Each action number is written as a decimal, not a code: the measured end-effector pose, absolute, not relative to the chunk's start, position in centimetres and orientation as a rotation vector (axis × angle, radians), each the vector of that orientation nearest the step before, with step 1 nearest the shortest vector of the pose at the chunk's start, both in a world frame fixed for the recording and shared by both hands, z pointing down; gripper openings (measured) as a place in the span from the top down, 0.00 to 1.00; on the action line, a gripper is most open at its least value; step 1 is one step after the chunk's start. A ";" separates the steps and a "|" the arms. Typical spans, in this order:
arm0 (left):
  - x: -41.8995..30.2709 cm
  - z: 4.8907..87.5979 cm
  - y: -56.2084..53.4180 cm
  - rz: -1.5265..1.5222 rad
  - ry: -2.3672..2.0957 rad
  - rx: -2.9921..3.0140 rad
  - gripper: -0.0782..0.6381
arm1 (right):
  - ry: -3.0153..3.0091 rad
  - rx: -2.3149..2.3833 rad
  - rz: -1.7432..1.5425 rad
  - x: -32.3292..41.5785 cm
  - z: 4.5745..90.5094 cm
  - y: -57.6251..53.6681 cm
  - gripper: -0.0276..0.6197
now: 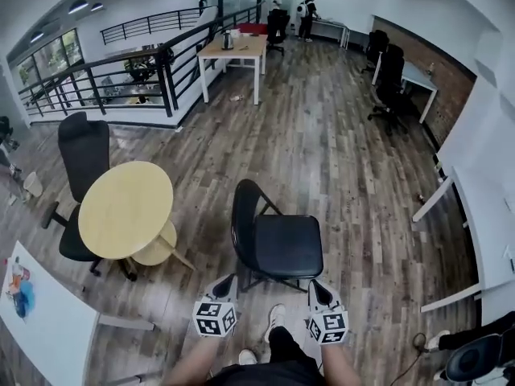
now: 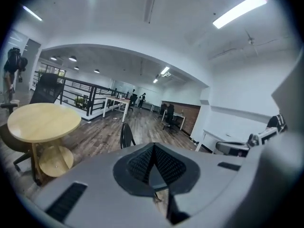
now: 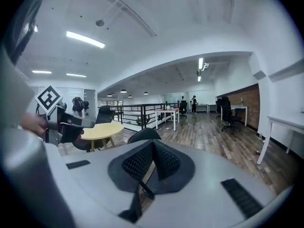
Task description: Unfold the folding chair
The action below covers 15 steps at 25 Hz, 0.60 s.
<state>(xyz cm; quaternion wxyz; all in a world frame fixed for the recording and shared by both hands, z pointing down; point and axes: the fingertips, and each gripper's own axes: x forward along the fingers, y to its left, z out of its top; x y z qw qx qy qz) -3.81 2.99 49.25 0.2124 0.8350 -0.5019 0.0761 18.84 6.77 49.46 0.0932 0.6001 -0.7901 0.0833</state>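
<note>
Folding chair — smooth black seat, thin metal frame — on wood-grain floor.

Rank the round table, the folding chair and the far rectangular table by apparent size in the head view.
Round table and folding chair: about alike, unranked.
Far rectangular table: smallest, but it stands farther away.

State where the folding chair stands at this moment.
In the head view, the folding chair stands unfolded at lower centre, just right of the round table.

Probably an open office: desks, swivel chairs.
</note>
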 end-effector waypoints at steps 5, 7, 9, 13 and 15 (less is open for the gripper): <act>-3.5 47.9 8.4 0.192 -1.367 2.360 0.88 | -2.338 1.796 0.161 17.2 46.8 11.5 0.93; -3.6 47.2 9.5 0.178 -1.378 2.379 0.88 | -2.359 1.782 0.114 16.3 46.1 12.6 0.93; -3.8 46.4 10.1 0.168 -1.390 2.397 0.88 | -2.378 1.777 0.076 15.6 45.3 13.2 0.93; -3.5 44.8 11.1 0.159 -1.428 2.408 0.88 | -2.393 1.767 0.011 15.6 43.8 14.0 0.93; -2.9 44.1 11.9 0.159 -1.452 2.406 0.88 | -2.388 1.777 -0.003 16.5 43.2 14.5 0.93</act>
